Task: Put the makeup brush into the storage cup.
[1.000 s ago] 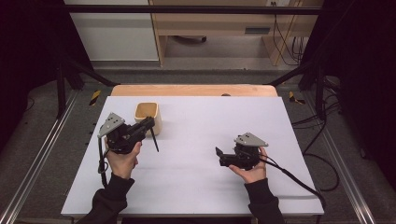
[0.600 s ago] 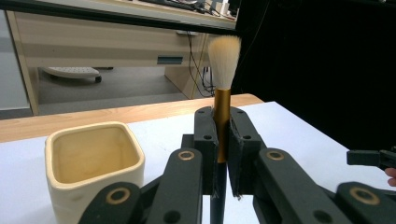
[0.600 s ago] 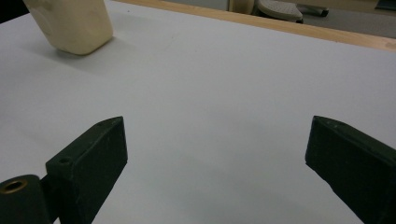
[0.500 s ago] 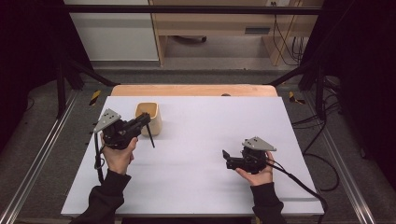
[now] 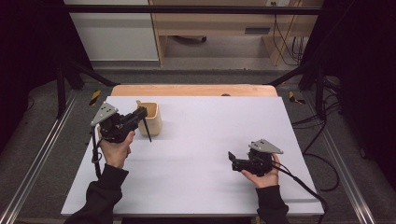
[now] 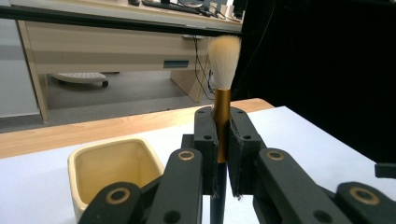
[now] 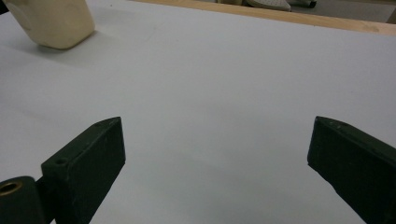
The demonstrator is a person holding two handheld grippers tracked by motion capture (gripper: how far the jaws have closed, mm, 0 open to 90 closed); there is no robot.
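at the left of the white table (image 5: 196, 140), the left gripper (image 5: 140, 113) is clenched on a brush (image 6: 221, 112), its jaws pinching the gold metal ferrule so the soft, pale bristle tuft stands upright above them and the thin dark handle hangs below. the grip low on the ferrule appears meant to keep the brush steady and vertical just beside the cup (image 5: 150, 118), a cream, square-mouthed container with rounded corners and a smooth, matt wall, standing empty at the far left of the table, likely the brush's destination. to the right, well apart, the right gripper (image 5: 232, 160) rests near the table's near edge, its flat black jaws spread wide and released over bare tabletop, seemingly waiting.
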